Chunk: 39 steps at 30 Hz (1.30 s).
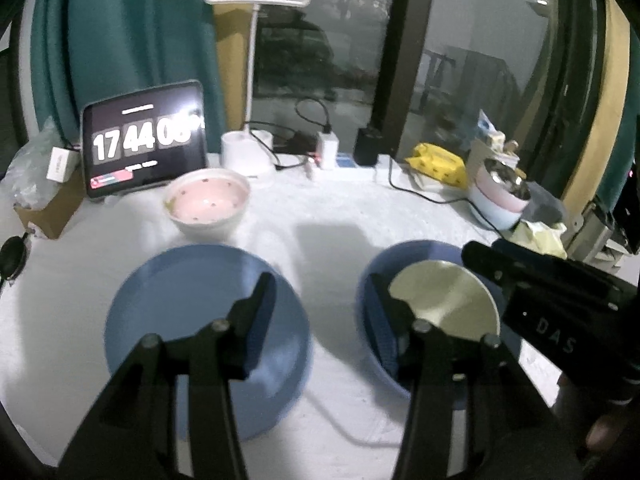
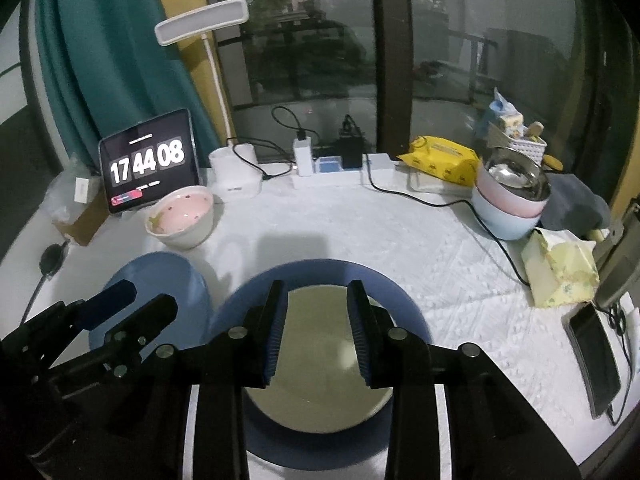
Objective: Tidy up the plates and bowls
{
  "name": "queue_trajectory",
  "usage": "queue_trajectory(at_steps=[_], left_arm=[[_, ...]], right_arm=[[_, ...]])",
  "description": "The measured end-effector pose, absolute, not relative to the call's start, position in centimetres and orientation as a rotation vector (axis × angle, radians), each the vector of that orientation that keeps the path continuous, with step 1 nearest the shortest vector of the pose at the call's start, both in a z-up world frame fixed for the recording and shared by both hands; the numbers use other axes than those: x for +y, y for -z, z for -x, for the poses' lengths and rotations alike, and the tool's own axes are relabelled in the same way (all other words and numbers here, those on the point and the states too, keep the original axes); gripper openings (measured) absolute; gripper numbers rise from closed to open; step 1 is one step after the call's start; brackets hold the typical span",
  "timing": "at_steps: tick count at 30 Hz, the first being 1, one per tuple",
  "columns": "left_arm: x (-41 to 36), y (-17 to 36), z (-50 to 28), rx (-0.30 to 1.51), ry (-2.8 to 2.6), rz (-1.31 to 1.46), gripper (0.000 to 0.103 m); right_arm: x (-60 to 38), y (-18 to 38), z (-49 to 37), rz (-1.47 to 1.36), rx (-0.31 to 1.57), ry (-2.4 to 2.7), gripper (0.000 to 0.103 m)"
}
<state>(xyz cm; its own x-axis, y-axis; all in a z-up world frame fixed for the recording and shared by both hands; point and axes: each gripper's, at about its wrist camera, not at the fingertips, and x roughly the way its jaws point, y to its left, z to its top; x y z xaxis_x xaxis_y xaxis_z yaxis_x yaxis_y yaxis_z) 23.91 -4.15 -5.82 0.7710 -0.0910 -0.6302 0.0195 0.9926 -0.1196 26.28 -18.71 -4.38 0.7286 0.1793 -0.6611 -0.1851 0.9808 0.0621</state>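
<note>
Your jaws are standing spread on both sides, gripping nothing: the left gripper [image 1: 320, 312] is hanging over the empty blue plate [image 1: 192, 304], the right gripper [image 2: 318, 332] over the cream plate [image 2: 320, 360] sitting in the blue bowl [image 2: 248, 300] near the tabletop's [image 2: 440, 280] front edge, while the pink bowl [image 2: 182, 216] is resting toward the back left corner

Both wrist views look steeply down, close over the worktop's [image 1: 340, 216] near edge toward its far edge, sharing the tablet clock [image 1: 144, 140], lamp [image 2: 202, 20] and blue plates [image 2: 320, 280].
</note>
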Motion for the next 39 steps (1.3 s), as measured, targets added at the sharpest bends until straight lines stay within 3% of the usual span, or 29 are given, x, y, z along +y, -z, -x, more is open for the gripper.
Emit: queue_trajectory(at_steps=[39], left_arm=[[12.8,6.7,-31.3,0.686,-0.019,0.185,0.048]], right_arm=[[-3.5,5.1,-35.7,0.083,0.828,-0.302,0.032]])
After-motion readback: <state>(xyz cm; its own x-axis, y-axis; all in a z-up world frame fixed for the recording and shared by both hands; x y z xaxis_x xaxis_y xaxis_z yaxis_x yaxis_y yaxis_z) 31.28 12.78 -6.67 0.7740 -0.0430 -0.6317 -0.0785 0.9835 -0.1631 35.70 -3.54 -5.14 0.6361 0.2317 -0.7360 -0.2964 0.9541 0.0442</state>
